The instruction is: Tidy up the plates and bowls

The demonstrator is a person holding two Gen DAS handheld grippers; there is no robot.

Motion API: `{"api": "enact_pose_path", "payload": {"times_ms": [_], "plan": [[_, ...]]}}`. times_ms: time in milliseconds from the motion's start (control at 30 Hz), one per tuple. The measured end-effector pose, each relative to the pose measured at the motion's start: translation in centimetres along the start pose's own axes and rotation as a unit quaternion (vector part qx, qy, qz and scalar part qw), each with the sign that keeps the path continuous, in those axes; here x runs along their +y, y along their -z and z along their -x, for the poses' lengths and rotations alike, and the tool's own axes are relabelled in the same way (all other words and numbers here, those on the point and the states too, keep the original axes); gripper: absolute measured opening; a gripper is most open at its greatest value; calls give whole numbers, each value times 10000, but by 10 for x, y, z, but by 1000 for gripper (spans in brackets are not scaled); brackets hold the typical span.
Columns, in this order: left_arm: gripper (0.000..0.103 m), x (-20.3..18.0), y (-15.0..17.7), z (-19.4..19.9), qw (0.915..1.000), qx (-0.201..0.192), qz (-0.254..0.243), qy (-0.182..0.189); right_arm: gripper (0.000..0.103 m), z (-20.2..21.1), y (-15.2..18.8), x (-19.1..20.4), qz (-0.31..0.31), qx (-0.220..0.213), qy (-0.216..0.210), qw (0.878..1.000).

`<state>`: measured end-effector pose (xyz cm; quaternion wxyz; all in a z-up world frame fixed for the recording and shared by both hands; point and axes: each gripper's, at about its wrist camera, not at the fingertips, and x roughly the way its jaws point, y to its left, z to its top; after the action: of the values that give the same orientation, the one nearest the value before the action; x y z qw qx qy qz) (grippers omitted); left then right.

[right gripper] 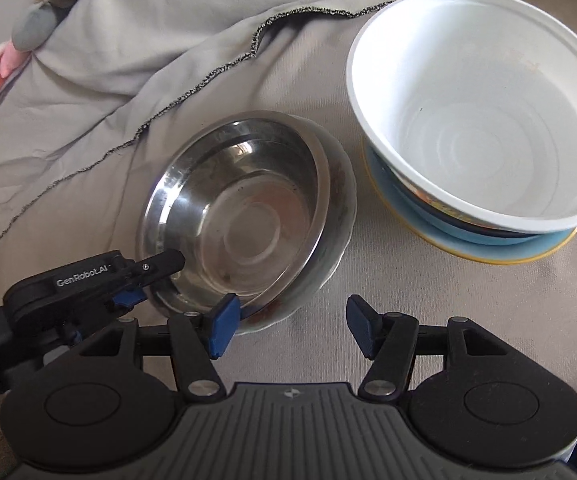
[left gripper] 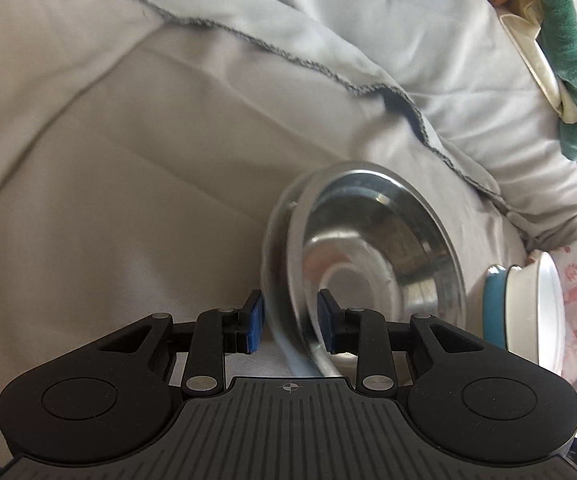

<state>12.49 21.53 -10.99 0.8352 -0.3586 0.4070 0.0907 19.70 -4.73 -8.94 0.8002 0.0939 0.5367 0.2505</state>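
Two stacks sit on the bed sheet [right gripper: 428,300]: steel bowl [right gripper: 232,208] on a pale plate [right gripper: 340,216], white bowl [right gripper: 484,120] over blue dishes. Left tool [left gripper: 290,326] straddles the steel rim, pads apparently not pressing. Right tool [right gripper: 288,326] gapes, empty. Close squarely before lifting, I judge.

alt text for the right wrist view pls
The right gripper, jaws open and empty, hangs over a grey sheet near a steel bowl nested in a pale dish. The left gripper straddles the steel bowl's rim. Right: a white bowl stacked on blue dishes.
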Motion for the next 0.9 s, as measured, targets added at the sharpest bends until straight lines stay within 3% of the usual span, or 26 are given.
{"api": "enact_pose_path", "payload": {"times_ms": [300, 633, 733, 900], "plan": [[30, 3, -15, -9, 10000, -28, -46, -16, 66, -20, -6, 20, 233, 25, -37, 9997], [28, 14, -23, -11, 9997, -96, 240, 21, 66, -29, -13, 22, 400, 19, -248, 9989], [28, 8, -21, -4, 9997, -151, 139, -137, 66, -27, -14, 21, 470, 14, -246, 9986], [30, -10, -19, 16, 9962, -458, -214, -714, 66, -5, -9, 22, 904, -267, -265, 9952]]}}
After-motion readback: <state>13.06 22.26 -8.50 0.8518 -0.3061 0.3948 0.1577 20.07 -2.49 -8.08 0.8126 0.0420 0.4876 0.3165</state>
